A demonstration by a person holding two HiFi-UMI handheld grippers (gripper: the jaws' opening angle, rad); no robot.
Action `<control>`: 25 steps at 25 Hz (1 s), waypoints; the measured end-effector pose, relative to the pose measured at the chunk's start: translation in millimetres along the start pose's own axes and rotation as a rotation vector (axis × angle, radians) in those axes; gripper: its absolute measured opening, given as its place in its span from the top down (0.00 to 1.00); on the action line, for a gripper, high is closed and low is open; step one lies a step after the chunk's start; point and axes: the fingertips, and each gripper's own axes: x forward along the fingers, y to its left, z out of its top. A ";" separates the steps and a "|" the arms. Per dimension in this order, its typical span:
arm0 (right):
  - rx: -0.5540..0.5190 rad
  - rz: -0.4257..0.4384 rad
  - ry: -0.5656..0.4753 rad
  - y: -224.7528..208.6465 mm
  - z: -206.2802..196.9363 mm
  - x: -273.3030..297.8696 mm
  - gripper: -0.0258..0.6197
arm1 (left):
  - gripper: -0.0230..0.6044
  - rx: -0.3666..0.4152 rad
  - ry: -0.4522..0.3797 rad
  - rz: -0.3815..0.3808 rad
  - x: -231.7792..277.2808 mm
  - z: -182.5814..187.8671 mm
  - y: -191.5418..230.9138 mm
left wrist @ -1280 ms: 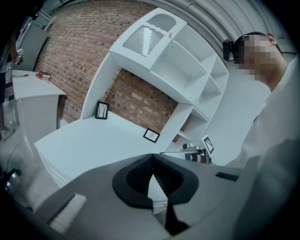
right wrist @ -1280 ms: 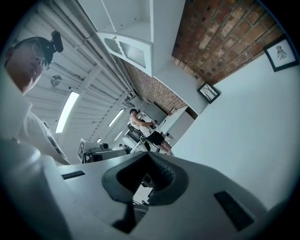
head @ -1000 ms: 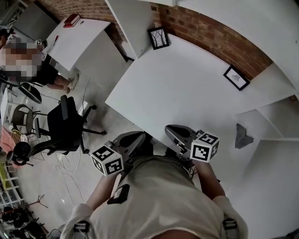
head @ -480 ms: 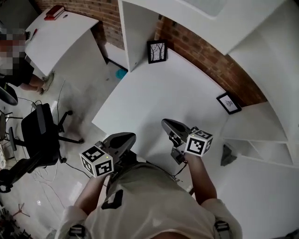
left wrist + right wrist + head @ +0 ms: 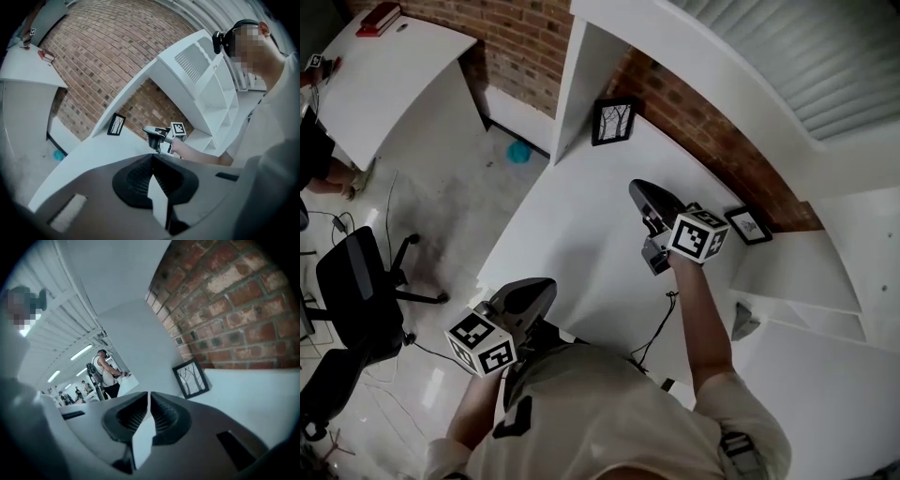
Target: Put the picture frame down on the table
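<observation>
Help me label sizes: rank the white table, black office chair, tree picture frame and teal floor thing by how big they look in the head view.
1. white table
2. black office chair
3. tree picture frame
4. teal thing
Chair and teal thing are farther away: apparent size only.

White table [image 5: 581,216] ran along a brick wall [image 5: 712,141]. Black picture frame [image 5: 613,120] with a bare-tree print stood upright on its far left corner, back to the wall, just beside a white partition [image 5: 581,84]. Smaller black frame [image 5: 748,225] sat on the table further right, also at the wall, well apart from the first.
</observation>
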 end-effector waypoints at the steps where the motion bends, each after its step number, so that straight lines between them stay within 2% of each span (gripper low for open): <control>1: -0.054 -0.029 0.004 -3.7 10.4 5.5 0.97 | 0.97 -0.004 0.008 -0.007 -1.4 1.0 3.3; 7: -0.488 -0.200 0.133 -22.9 47.3 26.0 0.97 | 0.97 -0.010 0.064 -0.020 -8.4 7.1 29.4; 12: -0.795 -0.250 0.312 -55.7 53.7 64.1 0.96 | 0.97 0.021 0.069 -0.030 -7.0 20.8 37.2; 13: -0.850 -0.254 0.354 -62.8 53.3 72.9 0.84 | 0.97 0.020 0.068 -0.030 -7.4 22.1 38.6; 14: -0.901 -0.256 0.403 -69.9 52.5 81.8 0.64 | 0.97 0.017 0.067 -0.030 -7.4 23.0 40.3; 16: -0.996 -0.271 0.485 -82.8 55.7 99.1 0.63 | 0.97 0.013 0.068 -0.031 -6.1 23.2 43.6; 19: -1.095 -0.285 0.540 -92.9 67.1 123.8 0.62 | 0.97 0.001 0.082 -0.033 -5.0 19.0 45.7; 23: -1.214 -0.215 0.675 -105.9 58.8 149.8 0.60 | 0.97 -0.016 0.085 -0.021 -5.6 17.3 48.8; 25: -1.245 -0.211 0.747 -117.8 59.8 158.4 0.59 | 0.97 -0.007 0.084 -0.014 -4.2 21.4 52.7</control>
